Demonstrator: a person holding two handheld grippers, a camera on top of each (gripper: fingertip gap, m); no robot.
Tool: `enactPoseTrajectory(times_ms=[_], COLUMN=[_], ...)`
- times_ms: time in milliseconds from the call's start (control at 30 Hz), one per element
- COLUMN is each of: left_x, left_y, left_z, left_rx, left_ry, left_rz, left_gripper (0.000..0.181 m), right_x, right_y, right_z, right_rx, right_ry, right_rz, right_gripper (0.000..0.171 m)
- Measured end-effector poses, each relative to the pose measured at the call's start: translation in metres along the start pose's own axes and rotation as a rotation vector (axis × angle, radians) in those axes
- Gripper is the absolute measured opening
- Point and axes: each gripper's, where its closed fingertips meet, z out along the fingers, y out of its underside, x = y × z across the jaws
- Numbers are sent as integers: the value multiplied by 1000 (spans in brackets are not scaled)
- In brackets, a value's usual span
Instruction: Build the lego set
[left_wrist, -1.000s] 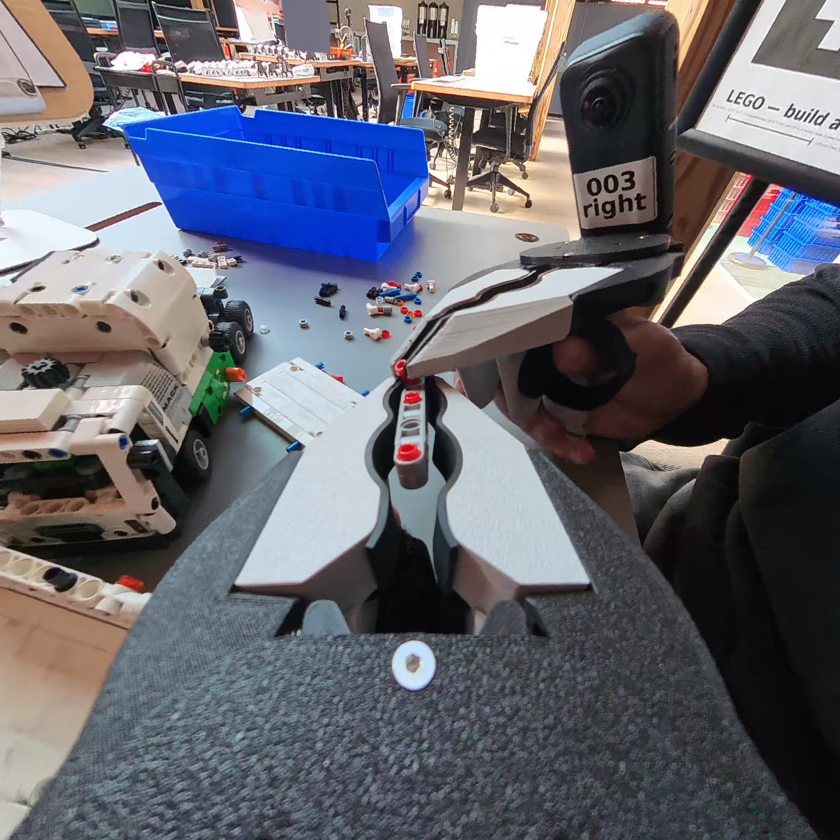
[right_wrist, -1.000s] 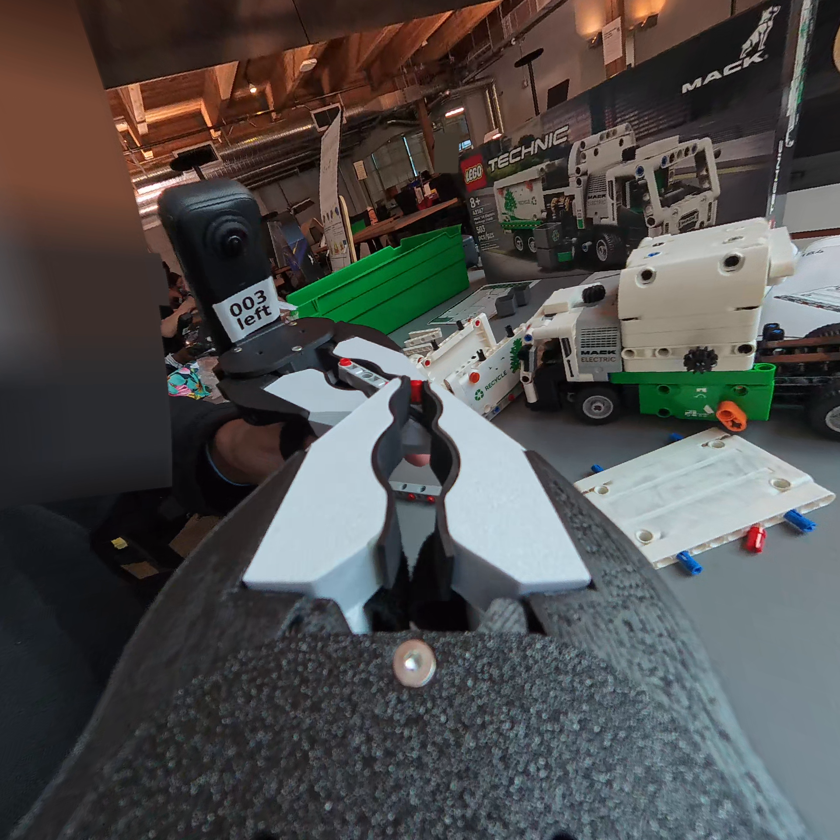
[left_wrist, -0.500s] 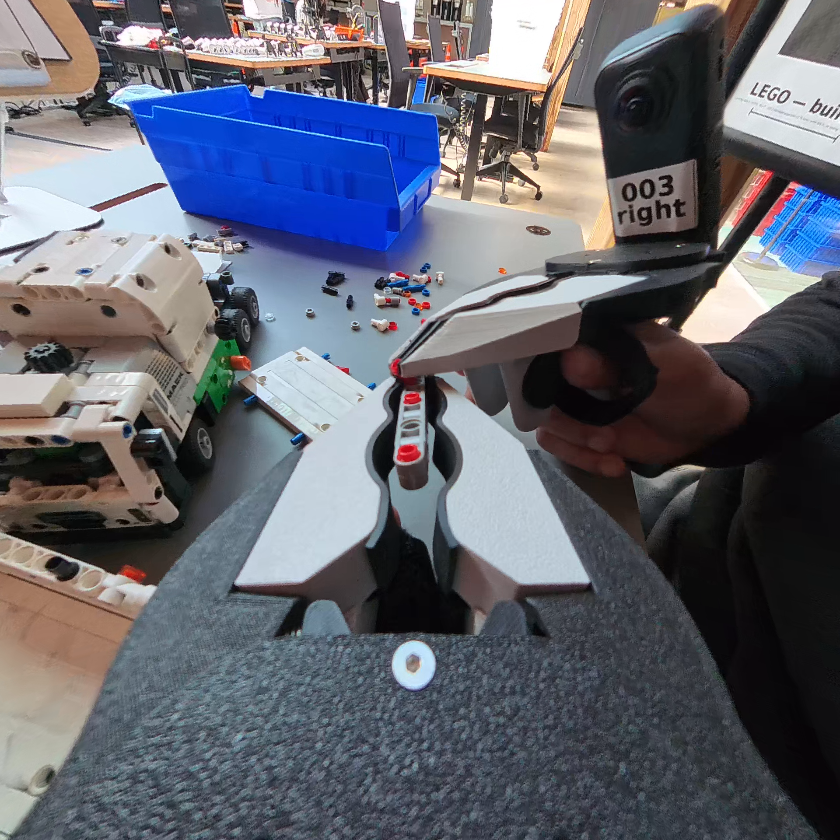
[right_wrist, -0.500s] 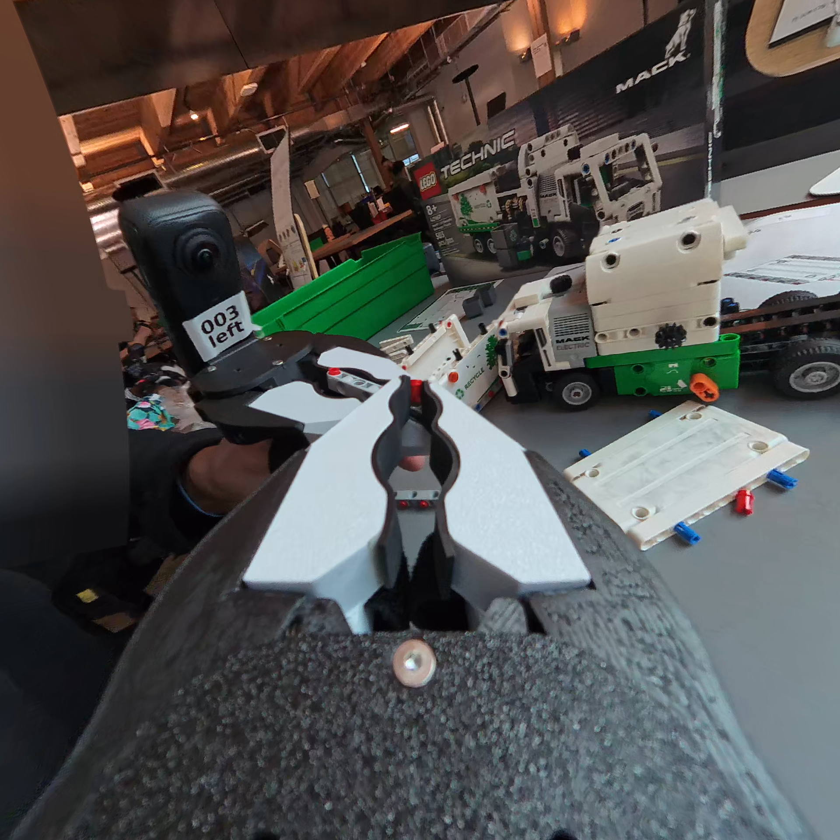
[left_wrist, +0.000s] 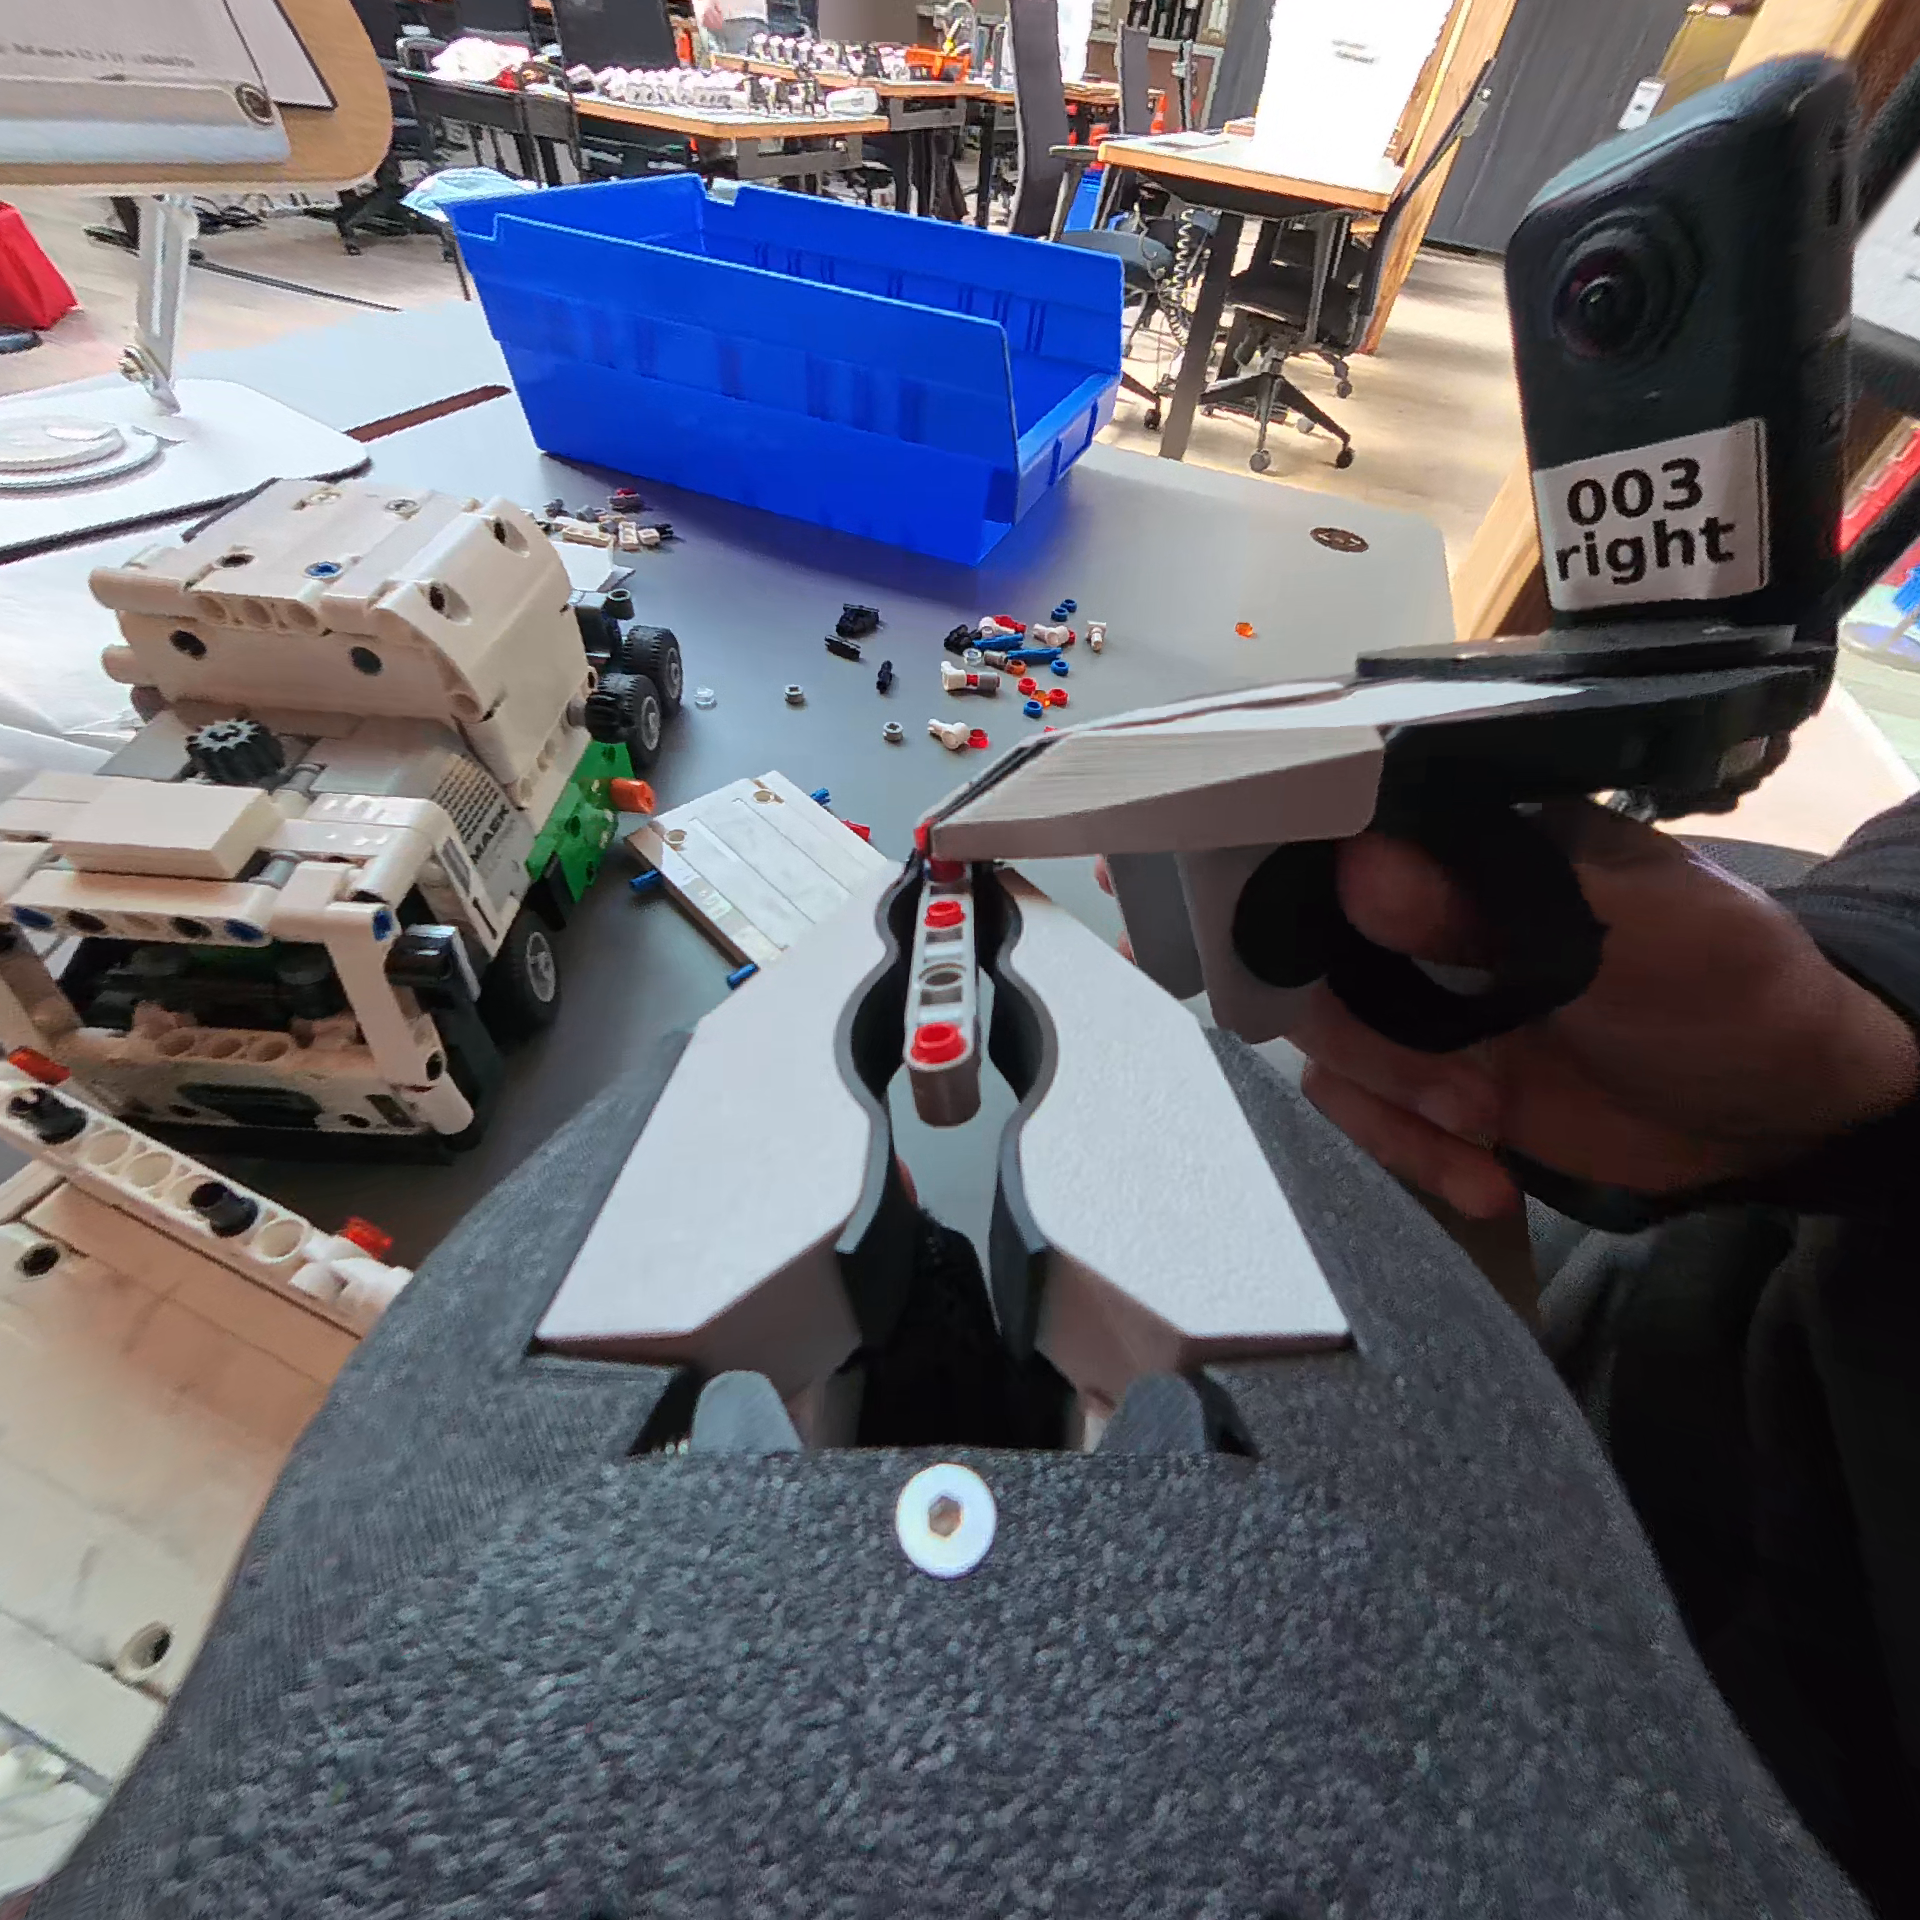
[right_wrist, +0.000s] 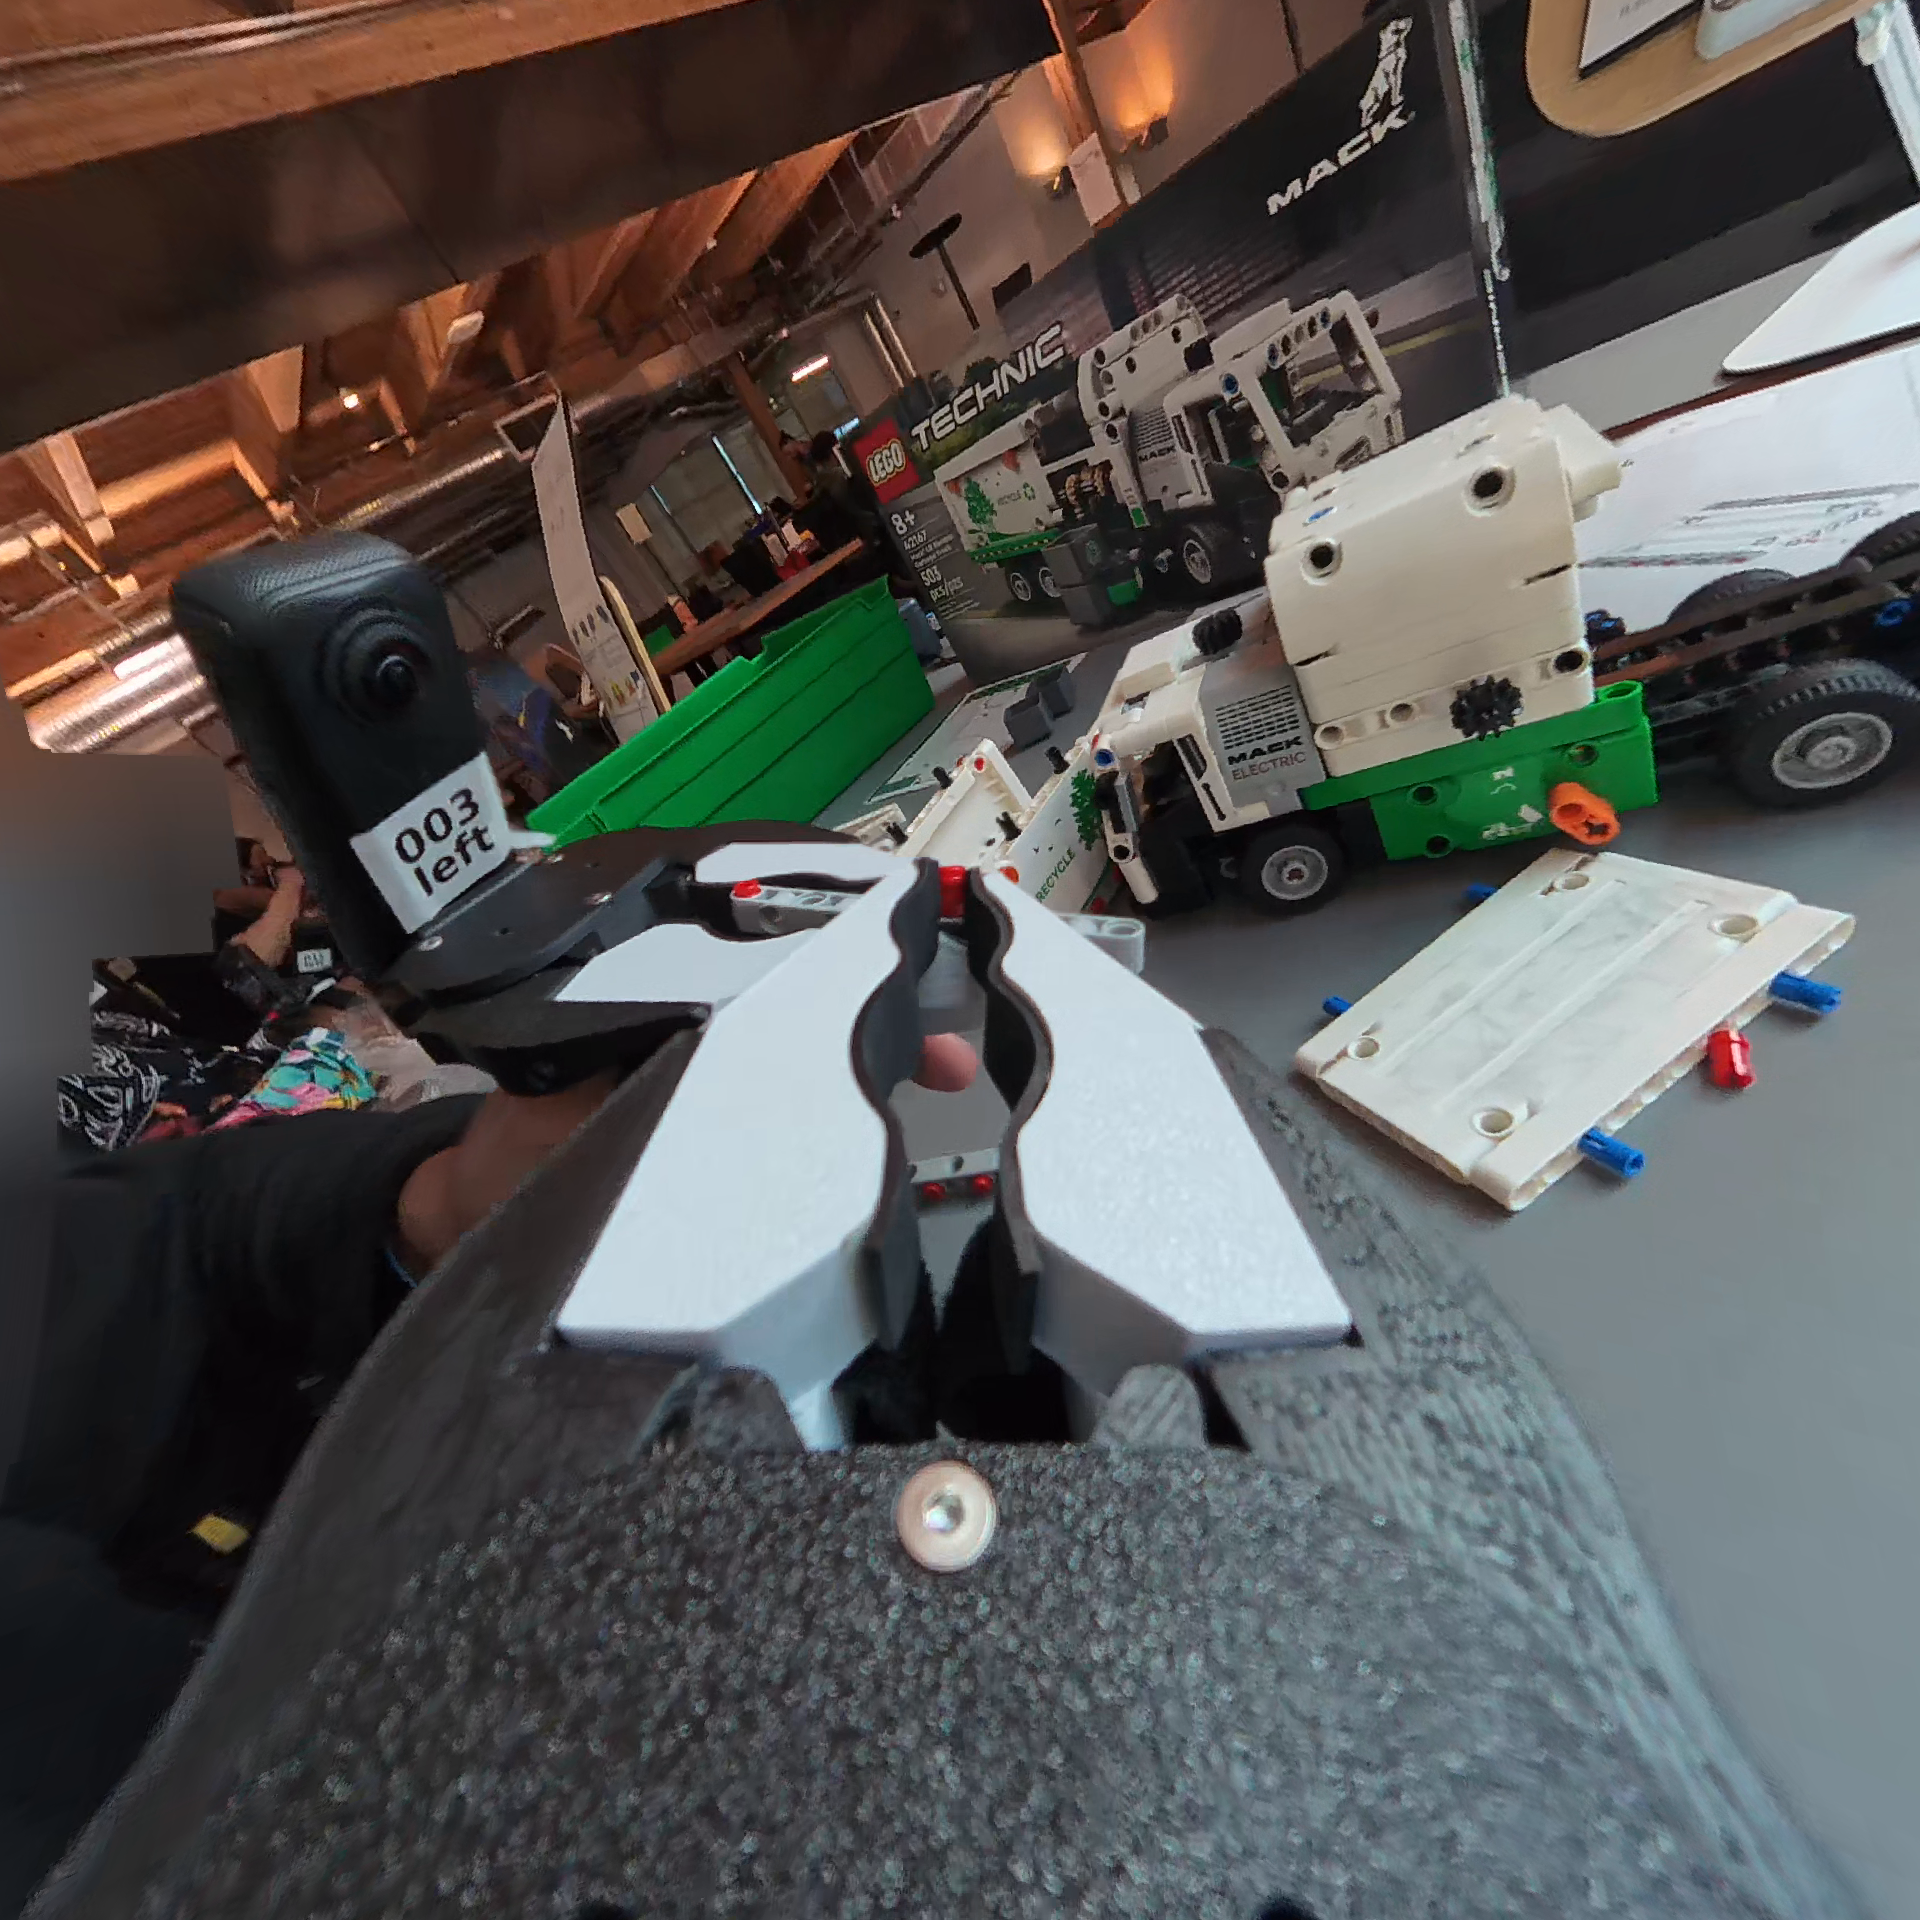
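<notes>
Your left claw is pinching a short grey lego beam with red pins, held lengthwise between the fingers, above the near table edge. Your right claw is clamped on a small red pin right at its tips, and that pin meets the far end of the beam. In the left wrist view the right claw comes in from the right, tips touching the beam's top end.

The dark grey table ends just right of your hands. Open surface lies between the flat white ribbed lego panel and the loose scatter of small red, blue and white lego bits. The white and green lego truck stands to the left of the panel, close to it but apart.

Only the left wrist view shows the blue plastic bin at the far table edge, plus the scatter in front of it. Only the right wrist view shows the green plastic bin, the dark lego set box standing behind the truck, and blue and red pins stuck along the panel's edges. It also shows your left claw from the side, beam lying level in it.
</notes>
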Motion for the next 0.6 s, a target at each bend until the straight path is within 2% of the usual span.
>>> enactPoseTrajectory(times_ms=[167,600], left_x=[-5,-6], left_y=[-2,-1], left_z=[2,-1], left_rx=[9,11], left_ry=[-20,19], left_rz=[-51,-153], left_gripper=[5,5], right_x=[3,4], right_y=[-3,1], right_z=[5,6], right_rx=[61,43], right_ry=[67,153], right_rz=[-1,-77], right_gripper=[3,3])
